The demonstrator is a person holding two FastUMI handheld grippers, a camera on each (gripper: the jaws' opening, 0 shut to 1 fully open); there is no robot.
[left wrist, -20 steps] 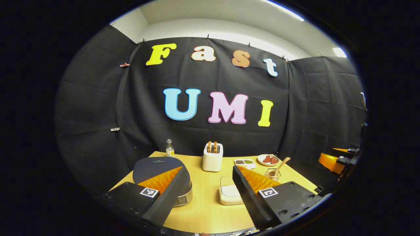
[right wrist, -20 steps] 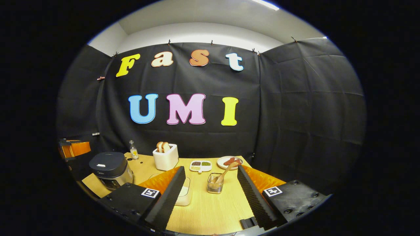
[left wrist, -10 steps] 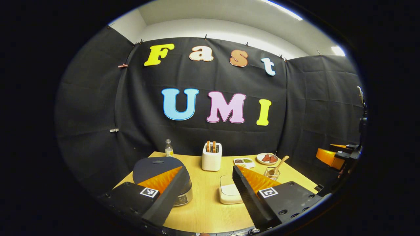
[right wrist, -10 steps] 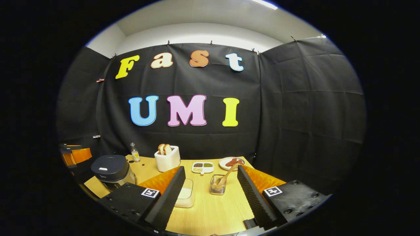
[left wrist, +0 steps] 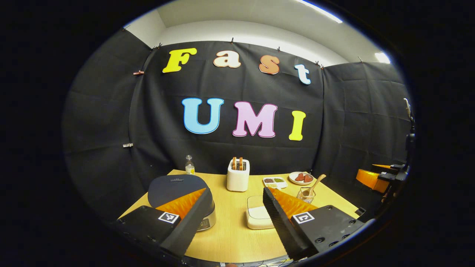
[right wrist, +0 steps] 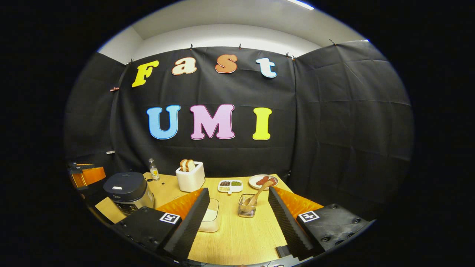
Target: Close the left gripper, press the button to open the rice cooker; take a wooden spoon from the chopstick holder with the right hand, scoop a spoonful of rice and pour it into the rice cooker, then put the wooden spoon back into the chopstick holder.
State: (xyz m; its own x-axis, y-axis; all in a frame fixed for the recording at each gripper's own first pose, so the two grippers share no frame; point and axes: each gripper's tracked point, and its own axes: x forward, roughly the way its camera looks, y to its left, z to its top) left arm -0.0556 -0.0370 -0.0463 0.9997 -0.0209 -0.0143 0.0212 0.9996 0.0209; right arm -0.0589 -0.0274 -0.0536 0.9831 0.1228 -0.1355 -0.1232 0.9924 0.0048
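Observation:
The dark-lidded rice cooker stands shut at the table's left. My left gripper hovers open over the near edge, and its left finger overlaps the cooker. A wire chopstick holder holds the wooden spoon, which leans right. My right gripper is open, short of the holder, which sits between its fingers in that view. A white rice box lies at mid table. Each gripper appears at the edge of the other's view: the right gripper and the left gripper.
A white toaster with bread stands at the back centre. Beside it are a small bottle, a divided seasoning dish and a plate of red food. Black cloth walls close in the wooden table.
Both views have drifted slightly, and the table items sit a little higher in them. Both grippers stay open and hold nothing.

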